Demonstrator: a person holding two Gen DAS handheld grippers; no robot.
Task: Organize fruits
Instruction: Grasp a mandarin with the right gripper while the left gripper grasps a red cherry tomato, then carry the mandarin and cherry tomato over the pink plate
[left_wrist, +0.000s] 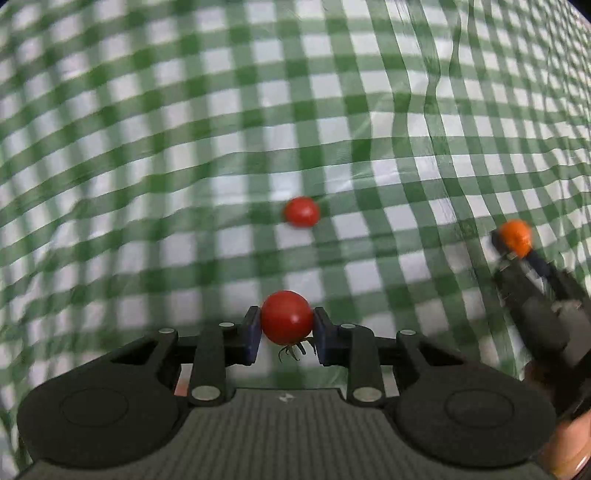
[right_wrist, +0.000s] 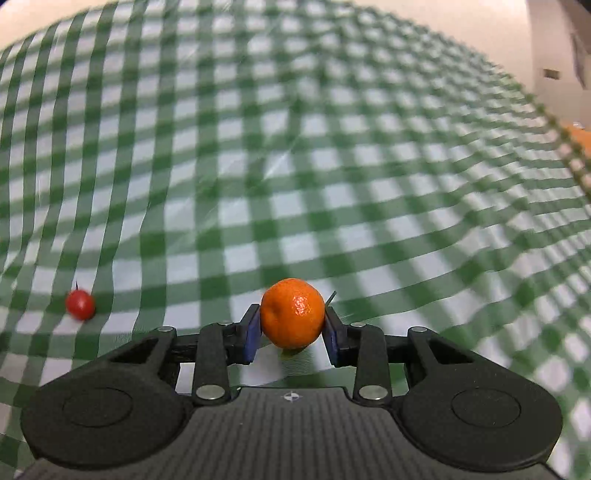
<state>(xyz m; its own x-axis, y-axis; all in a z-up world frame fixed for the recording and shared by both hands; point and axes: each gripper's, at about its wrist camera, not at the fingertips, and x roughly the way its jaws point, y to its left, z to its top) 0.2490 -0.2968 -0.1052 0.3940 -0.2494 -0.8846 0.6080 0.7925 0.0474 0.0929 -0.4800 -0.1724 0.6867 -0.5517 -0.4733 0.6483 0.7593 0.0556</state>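
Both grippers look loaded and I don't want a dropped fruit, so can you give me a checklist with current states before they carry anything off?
1. Left gripper shut on the held tomato, pads on both sides: ok.
2. Right gripper shut on the orange, gripped across its middle: ok.
3. Both fruits clear of the checked cloth: cannot tell, pictures are blurred.
4. Loose tomato lying apart from both grippers: ok.
5. Place to put the fruits in view: not ok, none shows.
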